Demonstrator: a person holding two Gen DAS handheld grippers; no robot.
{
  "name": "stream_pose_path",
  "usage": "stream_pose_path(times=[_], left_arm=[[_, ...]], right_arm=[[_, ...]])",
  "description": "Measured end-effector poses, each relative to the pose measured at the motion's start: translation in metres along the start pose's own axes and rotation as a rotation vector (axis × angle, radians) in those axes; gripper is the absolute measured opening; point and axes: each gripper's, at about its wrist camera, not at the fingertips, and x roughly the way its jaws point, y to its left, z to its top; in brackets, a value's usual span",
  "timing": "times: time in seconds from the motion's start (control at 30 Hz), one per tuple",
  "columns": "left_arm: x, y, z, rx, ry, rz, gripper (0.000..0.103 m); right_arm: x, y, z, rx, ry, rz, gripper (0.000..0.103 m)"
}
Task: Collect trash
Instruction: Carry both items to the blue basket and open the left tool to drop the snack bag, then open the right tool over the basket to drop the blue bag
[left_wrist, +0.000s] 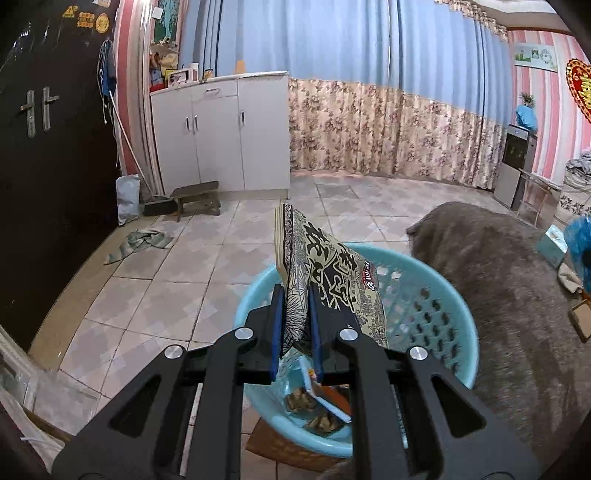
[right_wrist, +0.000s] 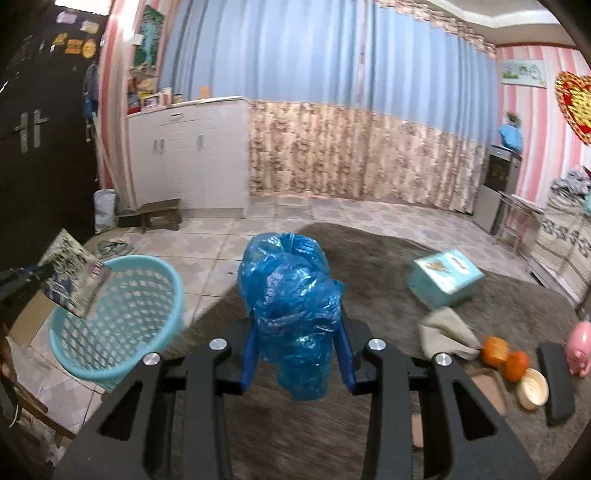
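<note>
My left gripper (left_wrist: 296, 317) pinches a printed wrapper (left_wrist: 325, 280) at frame centre, directly over the basket (left_wrist: 436, 295), where scraps lie inside. My right gripper (right_wrist: 299, 347) clamps a crumpled blue bag (right_wrist: 291, 302) mid-frame above the grey rug (right_wrist: 369, 266), with the basket at lower left.

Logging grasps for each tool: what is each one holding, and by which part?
Left tool pinches the patterned beige snack packet at its lower edge. Right tool squeezes the crumpled blue plastic bag around its lower middle.
</note>
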Motion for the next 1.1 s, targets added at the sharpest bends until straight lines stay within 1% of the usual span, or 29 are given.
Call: stream_pose_path(times=[0.2,0.33,0.4,0.5,0.53,0.57,0.6,0.63,0.67,0.73,0.77,0.83,0.97,1.07,1.1], left_arm=[[0.016,0.016,-0.004,0.007,0.011,0.013,0.012],[0.026,0.022,-0.006,0.009,0.027,-0.003,0.012],[0.029,0.023,-0.005,0.005,0.032,-0.013,0.015],[0.029,0.020,-0.007,0.014,0.022,-0.012,0.022],[0.027,0.018,-0.007,0.019,0.011,-0.016,0.027],[0.025,0.017,-0.006,0.019,0.002,-0.020,0.035],[0.023,0.016,-0.006,0.020,-0.006,-0.016,0.041],[0.022,0.016,-0.006,0.018,-0.015,-0.005,0.050],[0.021,0.017,-0.005,0.015,-0.019,0.000,0.055],[0.022,0.020,-0.005,0.002,-0.020,0.000,0.060],[0.022,0.022,-0.005,-0.006,-0.021,0.005,0.065],[0.021,0.026,-0.006,-0.024,-0.030,0.022,0.073],[0.018,0.033,-0.004,-0.047,-0.042,0.038,0.083],[0.013,0.037,0.001,-0.076,-0.058,0.024,0.089],[0.012,0.038,0.002,-0.083,-0.063,0.022,0.090]], right_arm=[[0.026,0.062,0.008,-0.030,0.013,0.086,0.036],[0.045,0.089,0.009,-0.023,0.048,0.129,0.036],[0.049,0.098,0.007,-0.024,0.055,0.135,0.036],[0.055,0.111,0.005,-0.027,0.065,0.149,0.036],[0.055,0.116,0.003,-0.032,0.066,0.150,0.036],[0.057,0.119,0.002,-0.039,0.067,0.149,0.036],[0.057,0.121,0.001,-0.046,0.068,0.148,0.036],[0.058,0.122,0.000,-0.049,0.069,0.148,0.036],[0.058,0.123,-0.001,-0.049,0.071,0.148,0.036],[0.059,0.125,-0.002,-0.045,0.073,0.150,0.036],[0.060,0.125,-0.002,-0.046,0.072,0.149,0.036],[0.060,0.125,-0.003,-0.043,0.072,0.150,0.036],[0.063,0.131,-0.005,-0.035,0.075,0.159,0.036],[0.067,0.140,-0.007,-0.029,0.080,0.172,0.036],[0.070,0.144,-0.008,-0.028,0.083,0.178,0.036]])
